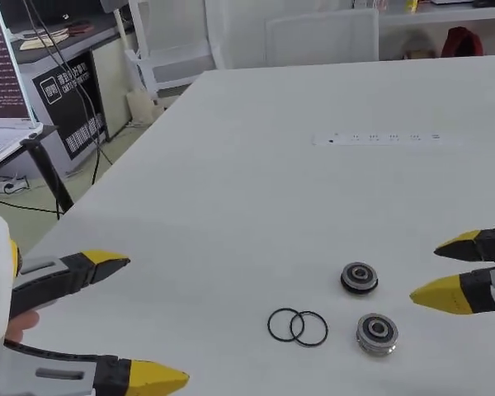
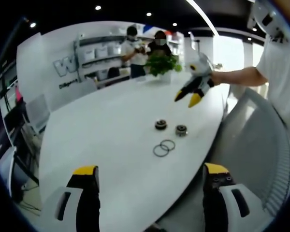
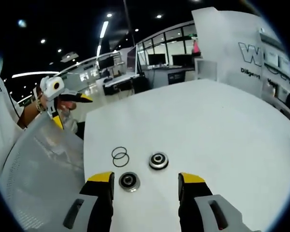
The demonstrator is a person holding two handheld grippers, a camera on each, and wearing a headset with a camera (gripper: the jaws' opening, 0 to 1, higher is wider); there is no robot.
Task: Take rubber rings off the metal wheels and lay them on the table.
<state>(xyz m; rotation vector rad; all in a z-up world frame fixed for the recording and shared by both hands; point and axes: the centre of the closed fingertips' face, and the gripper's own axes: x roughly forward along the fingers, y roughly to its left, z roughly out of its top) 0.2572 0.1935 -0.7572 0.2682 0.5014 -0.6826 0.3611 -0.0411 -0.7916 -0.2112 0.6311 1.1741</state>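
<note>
Currently, head view: left gripper (image 1: 136,322) is hovering low left, jaws spread, gripping nothing. Right gripper (image 1: 433,270) is sitting at the right edge, also spread and empty. Two rubber rings (image 1: 297,327) are lying overlapped on the table (image 1: 256,190) between the grippers, just left of the near wheel (image 1: 377,332); the far wheel (image 1: 359,277) is sitting behind it.

Left gripper view: rings (image 2: 163,147) are lying ahead of the spread jaws, well apart from them.

Right gripper view: near wheel (image 3: 129,181) is showing between the jaw tips, rings (image 3: 120,156) lying beyond it.
</note>
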